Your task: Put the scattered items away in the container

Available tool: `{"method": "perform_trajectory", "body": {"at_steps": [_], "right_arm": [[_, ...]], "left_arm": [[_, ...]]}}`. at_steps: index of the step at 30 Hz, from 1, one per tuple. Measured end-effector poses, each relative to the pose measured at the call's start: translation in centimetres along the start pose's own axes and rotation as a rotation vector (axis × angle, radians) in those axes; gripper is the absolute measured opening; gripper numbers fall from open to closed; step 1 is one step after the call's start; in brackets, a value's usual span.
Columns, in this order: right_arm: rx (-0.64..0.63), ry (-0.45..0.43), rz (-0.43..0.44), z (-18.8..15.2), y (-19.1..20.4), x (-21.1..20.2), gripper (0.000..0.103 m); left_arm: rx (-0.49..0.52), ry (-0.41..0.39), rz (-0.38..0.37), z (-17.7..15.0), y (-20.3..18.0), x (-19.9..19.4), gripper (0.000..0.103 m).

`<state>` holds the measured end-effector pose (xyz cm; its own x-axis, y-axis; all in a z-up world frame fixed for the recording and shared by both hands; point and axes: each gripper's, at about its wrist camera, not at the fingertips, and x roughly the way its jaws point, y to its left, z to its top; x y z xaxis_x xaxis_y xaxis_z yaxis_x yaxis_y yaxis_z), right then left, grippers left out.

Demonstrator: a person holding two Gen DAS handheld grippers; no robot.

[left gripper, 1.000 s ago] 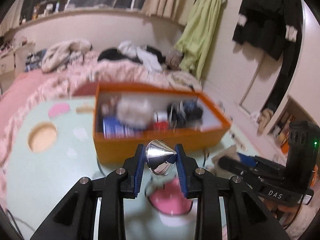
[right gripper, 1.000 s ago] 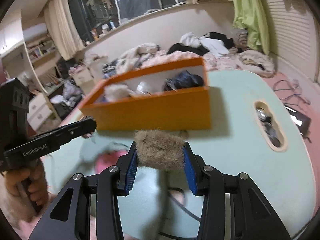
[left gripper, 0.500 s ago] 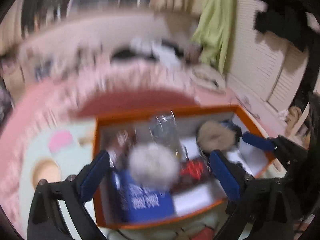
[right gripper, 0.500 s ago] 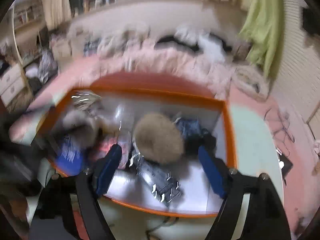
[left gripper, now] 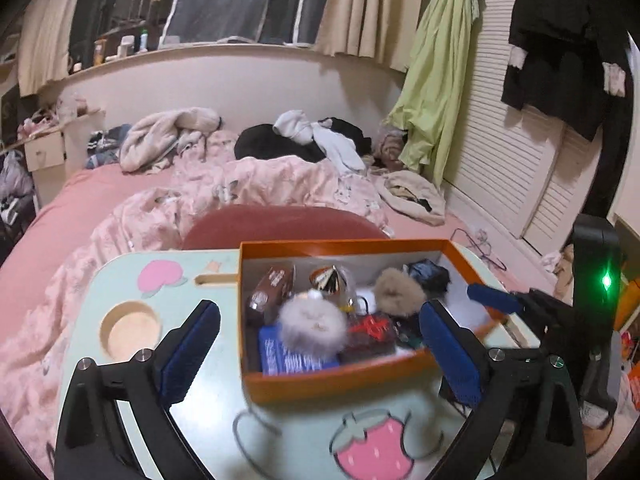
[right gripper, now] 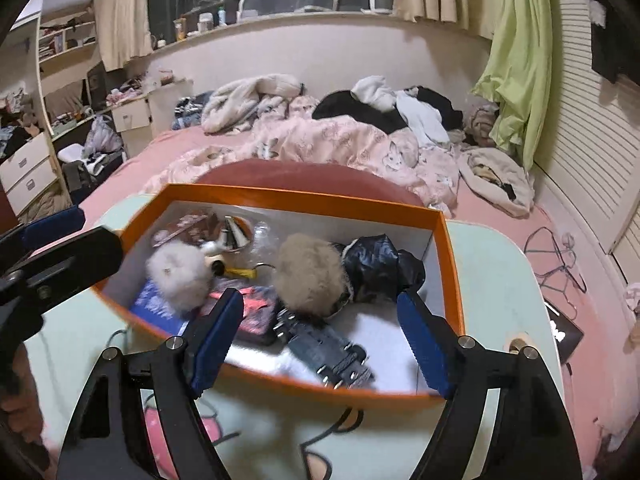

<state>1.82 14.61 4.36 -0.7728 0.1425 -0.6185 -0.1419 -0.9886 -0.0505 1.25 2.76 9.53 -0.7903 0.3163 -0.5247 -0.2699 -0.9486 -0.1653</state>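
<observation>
We see the orange box [left gripper: 340, 380] sitting on the pale green bench [left gripper: 208, 420], its open top facing us. Inside it, a silver cone [left gripper: 326, 278] lies toward the far wall at about 11 o'clock of the box's middle, a brown pompom [right gripper: 310, 276] rests near the centre, and a pale grey pompom [right gripper: 178, 276] lies at 9 o'clock of the brown one. A black studded strap [right gripper: 328, 350] stretches toward the near wall at 6 o'clock, with a crumpled black bag [right gripper: 380, 264] at 2 o'clock.

Our left gripper [left gripper: 320, 360] hangs over the near wall with its fingers [left gripper: 188, 354] spread wide and nothing between them. Our right gripper [right gripper: 320, 340] hovers over the box likewise, its fingers [right gripper: 424, 342] apart and clear of the contents. Beyond the bench at 12 o'clock lies a bed [left gripper: 120, 196] strewn with clothes.
</observation>
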Motion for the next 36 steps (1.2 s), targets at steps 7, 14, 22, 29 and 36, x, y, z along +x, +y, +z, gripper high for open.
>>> {"method": "perform_trajectory", "body": {"at_steps": [7,14,22,29,36], "right_arm": [[0.016,-0.008,0.032,-1.3,0.6,-3.6,0.079],[0.019,0.149,-0.013,-6.2,0.7,-1.8,0.079],[0.034,0.17,-0.065,-8.6,0.2,1.1,0.102],[0.031,0.163,-0.06,-8.6,0.3,1.6,0.102],[0.031,0.163,-0.061,-8.6,0.4,1.6,0.102]], "left_arm": [[-0.043,0.125,0.034,-4.2,1.0,-0.1,0.1],[0.06,0.307,0.17,-8.9,-0.7,4.2,0.102],[0.039,0.301,0.174,-8.9,-0.8,3.6,0.103],[0.043,0.299,0.165,-9.3,-0.6,3.5,0.103],[0.042,0.299,0.165,-9.1,-0.6,3.7,0.103]]}}
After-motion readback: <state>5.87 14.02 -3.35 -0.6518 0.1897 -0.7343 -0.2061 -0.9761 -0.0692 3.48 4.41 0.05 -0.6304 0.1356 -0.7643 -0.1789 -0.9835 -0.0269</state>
